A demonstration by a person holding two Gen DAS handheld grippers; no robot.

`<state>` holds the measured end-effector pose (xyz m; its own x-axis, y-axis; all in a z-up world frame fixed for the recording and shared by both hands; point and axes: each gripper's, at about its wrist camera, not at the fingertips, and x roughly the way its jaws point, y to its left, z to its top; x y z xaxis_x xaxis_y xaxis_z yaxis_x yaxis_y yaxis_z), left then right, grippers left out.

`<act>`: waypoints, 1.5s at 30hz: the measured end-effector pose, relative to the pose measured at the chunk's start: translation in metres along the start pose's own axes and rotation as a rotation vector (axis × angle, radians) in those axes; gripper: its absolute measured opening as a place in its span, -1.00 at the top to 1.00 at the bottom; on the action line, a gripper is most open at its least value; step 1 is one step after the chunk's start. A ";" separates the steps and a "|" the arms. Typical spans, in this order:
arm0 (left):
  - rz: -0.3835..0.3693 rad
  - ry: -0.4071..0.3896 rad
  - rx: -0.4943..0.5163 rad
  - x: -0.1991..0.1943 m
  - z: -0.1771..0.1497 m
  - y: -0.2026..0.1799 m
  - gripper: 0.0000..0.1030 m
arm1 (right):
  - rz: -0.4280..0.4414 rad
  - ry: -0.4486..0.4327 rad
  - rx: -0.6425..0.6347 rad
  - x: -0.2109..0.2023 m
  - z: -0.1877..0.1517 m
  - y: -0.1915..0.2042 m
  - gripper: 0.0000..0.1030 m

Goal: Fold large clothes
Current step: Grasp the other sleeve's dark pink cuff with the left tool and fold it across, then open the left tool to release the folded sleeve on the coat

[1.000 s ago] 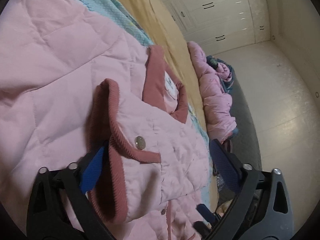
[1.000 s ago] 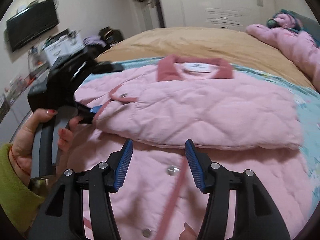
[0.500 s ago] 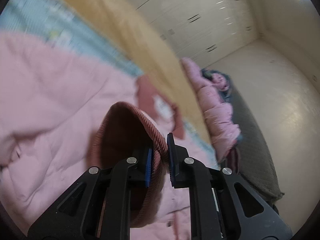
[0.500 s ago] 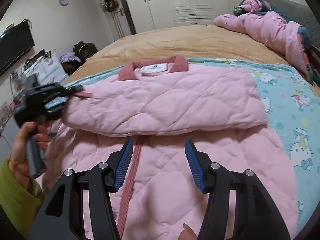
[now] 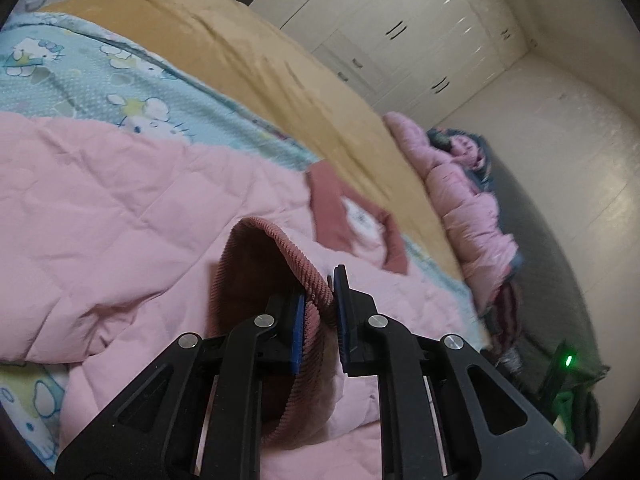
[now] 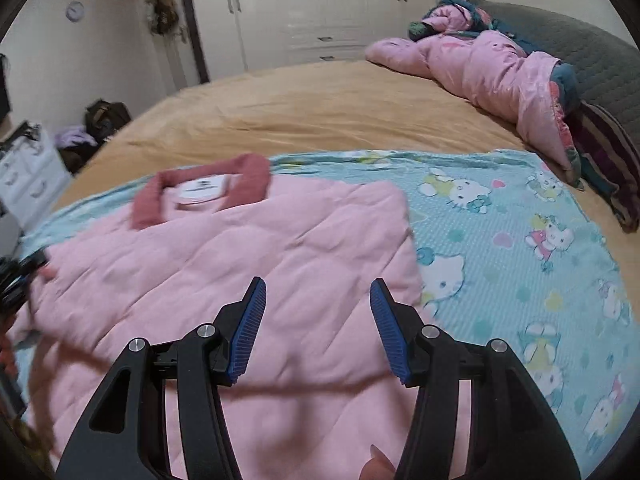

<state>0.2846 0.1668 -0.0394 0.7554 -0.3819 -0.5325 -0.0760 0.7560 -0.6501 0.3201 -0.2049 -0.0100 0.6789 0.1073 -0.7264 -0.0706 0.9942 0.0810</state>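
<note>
- Left wrist view: one pair of tongs, the left tongs (image 5: 320,320), is clamped on one ribbed dark-pink cuff (image 5: 280,264) of the pink quilted jacket (image 5: 120,220); the cuff stands between the blue pads at lower centre of the frame.
- Right wrist view: the right tongs (image 6: 316,328) stand partly apart with nothing between the pads, above the lower middle of the jacket (image 6: 240,280).
- One pink jacket lies spread at left and centre of the right wrist frame, with one dark-pink collar (image 6: 200,188) and one white label inside it, toward the upper left.
- One light-blue cartoon-cat blanket (image 6: 520,248) lies under the jacket and shows bare on the right.
- One tan bed cover (image 6: 320,112) lies beyond the blanket, across the middle of the frame.
- One second pink padded coat (image 6: 500,72) lies bunched at upper right, next to a grey headboard (image 6: 580,52).
- One white wardrobe wall (image 6: 320,12) fills the top centre; one round clock (image 6: 75,10) hangs at upper left.
</note>
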 end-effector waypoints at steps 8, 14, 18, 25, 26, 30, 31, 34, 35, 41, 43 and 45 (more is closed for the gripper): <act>0.129 0.076 0.036 0.020 -0.007 0.014 0.87 | -0.004 0.145 0.057 0.061 0.003 -0.019 -0.03; 0.165 0.121 0.038 0.034 -0.011 0.024 0.86 | -0.005 0.207 0.096 0.086 -0.009 -0.031 -0.08; 0.167 0.134 0.044 0.037 -0.013 0.024 0.85 | -0.010 0.198 0.100 0.090 -0.015 -0.032 -0.09; 0.221 0.121 0.088 0.025 -0.007 0.010 0.69 | 0.048 0.154 0.129 0.064 -0.014 -0.032 -0.51; 0.219 0.115 0.093 0.021 -0.005 0.005 0.51 | 0.057 0.139 0.127 0.055 -0.015 -0.030 -0.58; 0.223 0.090 0.121 0.005 -0.002 -0.012 -0.13 | 0.083 0.099 0.126 0.026 -0.018 -0.024 -0.81; 0.226 0.090 0.130 0.002 -0.001 -0.017 -0.41 | 0.092 0.091 0.132 0.019 -0.019 -0.023 -0.86; 0.255 0.085 0.164 -0.008 0.000 -0.032 -0.82 | 0.102 0.079 0.132 0.001 -0.022 -0.020 -0.91; 0.260 0.087 0.168 -0.011 0.001 -0.035 -0.82 | 0.104 0.075 0.131 -0.003 -0.022 -0.018 -0.92; 0.317 0.093 0.221 -0.021 -0.003 -0.053 -0.82 | 0.099 0.028 0.106 -0.037 -0.026 -0.008 -0.92; 0.335 0.086 0.248 -0.024 -0.007 -0.060 -0.82 | 0.113 0.006 0.101 -0.050 -0.026 -0.005 -0.92; 0.351 0.084 0.266 -0.029 -0.012 -0.066 -0.82 | 0.115 -0.016 0.089 -0.063 -0.026 0.000 -0.92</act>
<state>0.2602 0.1216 0.0119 0.6575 -0.1112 -0.7452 -0.1398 0.9539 -0.2657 0.2579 -0.2112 0.0183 0.6818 0.2195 -0.6979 -0.0835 0.9710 0.2238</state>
